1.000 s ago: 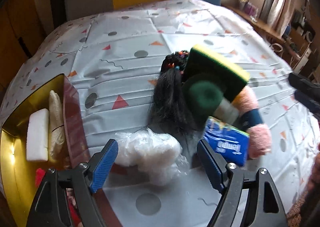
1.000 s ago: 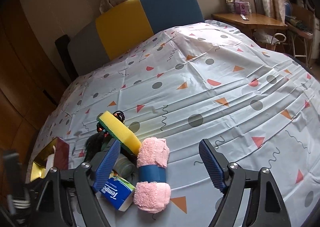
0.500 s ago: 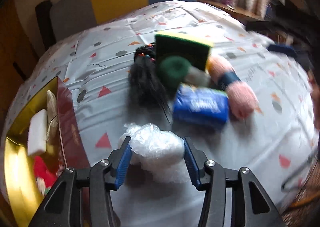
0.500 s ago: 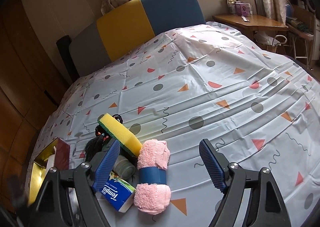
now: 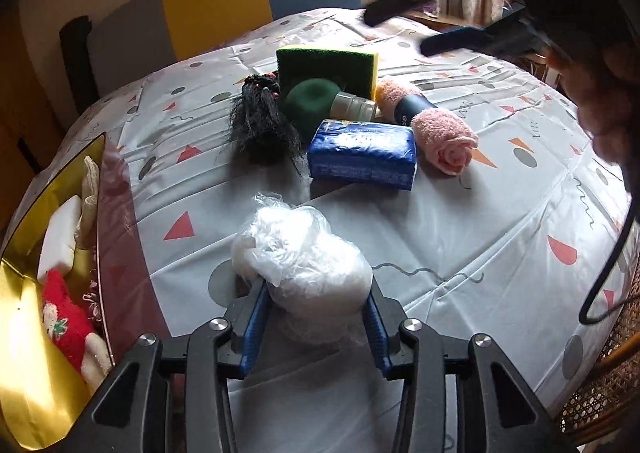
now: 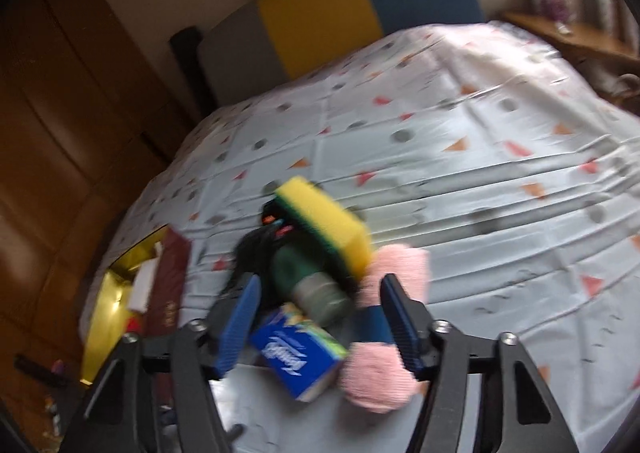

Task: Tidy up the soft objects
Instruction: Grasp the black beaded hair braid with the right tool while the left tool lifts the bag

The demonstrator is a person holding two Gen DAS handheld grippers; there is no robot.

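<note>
The white fluffy bundle in crinkly plastic sits on the table, and my left fingers are closing on it, one blue pad pressed on each side. It looks very light and squashy, and the plastic skin may be slippery (it could slide while the fluff inside stays put). I think the fat middle is the best place to hold, not the loose plastic tip on top.

Just past the bundle lies the blue tissue pack. Behind that pack are the black hair piece, the green puff with its clear handle and the green and yellow sponge. The pink rolled towel lies right beside the pack. Left of the bundle is the gold box, with a white block and a red sock inside.

My right gripper is closing too, over the tissue pack and the puff, but this view is blurry and its fingers touch nothing I can see. Only the left view shows the bundle. The right view shows the sponge leaning up on the pile.
</note>
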